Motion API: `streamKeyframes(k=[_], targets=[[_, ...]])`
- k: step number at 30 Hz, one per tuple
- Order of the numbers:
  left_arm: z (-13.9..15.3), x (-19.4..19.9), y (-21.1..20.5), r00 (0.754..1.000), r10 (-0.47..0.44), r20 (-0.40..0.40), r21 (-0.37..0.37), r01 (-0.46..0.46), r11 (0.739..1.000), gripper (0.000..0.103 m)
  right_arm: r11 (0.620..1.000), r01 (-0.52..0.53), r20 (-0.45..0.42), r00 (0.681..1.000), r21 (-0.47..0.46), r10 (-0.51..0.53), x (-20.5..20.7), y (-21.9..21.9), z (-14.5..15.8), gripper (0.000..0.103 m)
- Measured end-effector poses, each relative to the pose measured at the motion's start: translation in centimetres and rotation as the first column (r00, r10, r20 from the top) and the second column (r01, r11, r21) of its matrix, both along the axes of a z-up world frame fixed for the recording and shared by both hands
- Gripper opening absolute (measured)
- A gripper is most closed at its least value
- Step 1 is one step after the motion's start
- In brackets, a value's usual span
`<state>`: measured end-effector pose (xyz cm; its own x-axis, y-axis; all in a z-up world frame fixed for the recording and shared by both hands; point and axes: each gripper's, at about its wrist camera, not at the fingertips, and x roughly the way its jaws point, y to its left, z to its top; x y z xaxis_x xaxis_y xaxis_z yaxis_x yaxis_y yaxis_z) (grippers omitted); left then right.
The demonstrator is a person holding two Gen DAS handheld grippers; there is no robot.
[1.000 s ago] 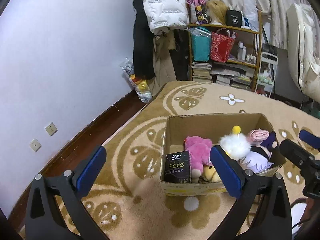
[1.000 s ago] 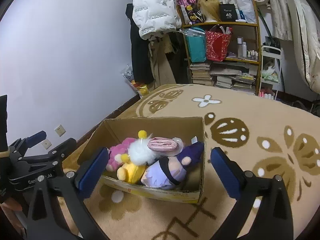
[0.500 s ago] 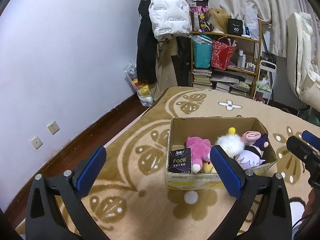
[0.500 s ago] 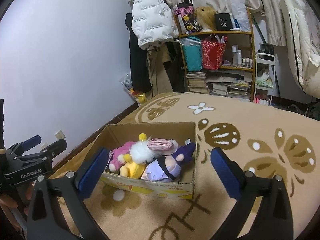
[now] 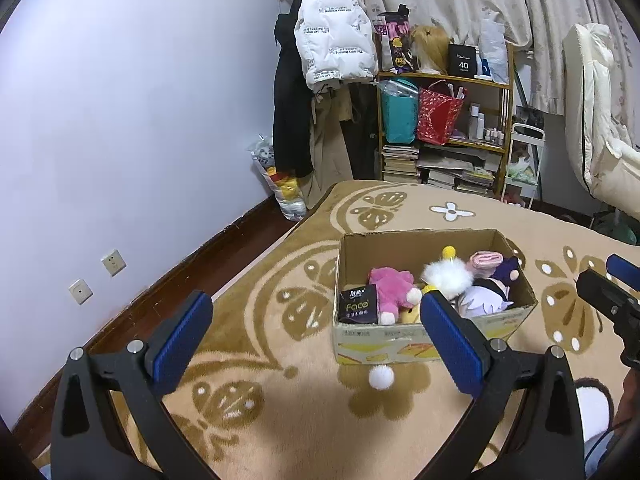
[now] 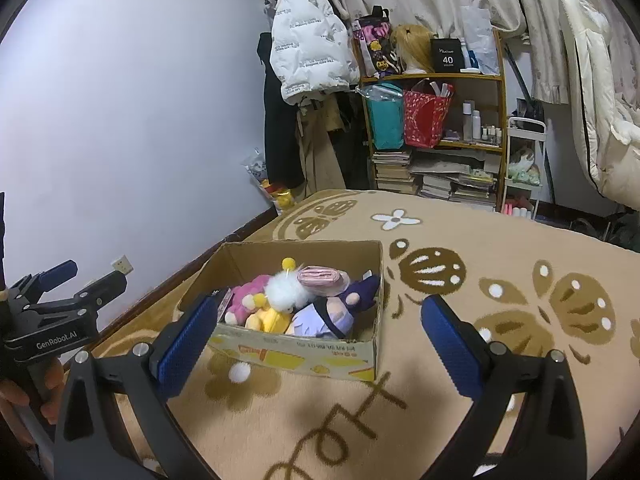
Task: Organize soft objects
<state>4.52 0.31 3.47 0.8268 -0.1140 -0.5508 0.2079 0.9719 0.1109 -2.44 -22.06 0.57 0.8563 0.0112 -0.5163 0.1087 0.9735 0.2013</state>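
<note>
Cardboard box (image 5: 416, 340): is being seen resting open-topped on the patterned rug (image 5: 280, 380), near the middle of both views; its printed front wall is being turned toward the grippers.
Box contents: soft toys are being held packed together inside — a pink plush (image 5: 392, 290) toward the left, a white fluffy toy (image 5: 448, 276) with a yellow pompom (image 5: 449, 251) on top, a yellow plush (image 6: 270, 318) at the front, a lilac-haired doll (image 6: 320, 316) and a dark purple plush (image 6: 362, 290) toward the right.
Pink roll (image 6: 318, 276): is being carried on top of the toys, toward the back of the box.
Black packet (image 5: 357, 305): is being propped upright against the front-left inner corner, with "Face" printed on it.
White pompom (image 5: 381, 376): is being left lying on the rug, just in front of the box's front wall.
Left gripper (image 5: 316, 340): is being held well above the rug, short of the box, with its blue-padded jaws spread wide and nothing between them.
Right gripper (image 6: 316, 340): is being held likewise — jaws wide apart, nothing pinched, the box framed between them.
Surroundings: a wooden shelf (image 5: 448, 128) of books and bags is being seen against the far wall, with a white puffer jacket (image 5: 334, 40) hung beside it.
</note>
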Motion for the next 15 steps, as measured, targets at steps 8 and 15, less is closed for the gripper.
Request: streamKeyframes(k=[8,15], targets=[[0.1,-1.9,0.4,1.0,-0.001,0.006,0.015,0.001,1.0,0.102,1.0,0.005,0.022,1.0,-0.002,-0.005,-1.7,0.6,0.3,0.103],[-0.4,-2.8,-0.2,1.0,-0.017,0.006,0.052,0.017,0.999,0.103,1.0,0.008,0.027,1.0,-0.001,-0.008,-2.3,0.8,0.0,0.103]])
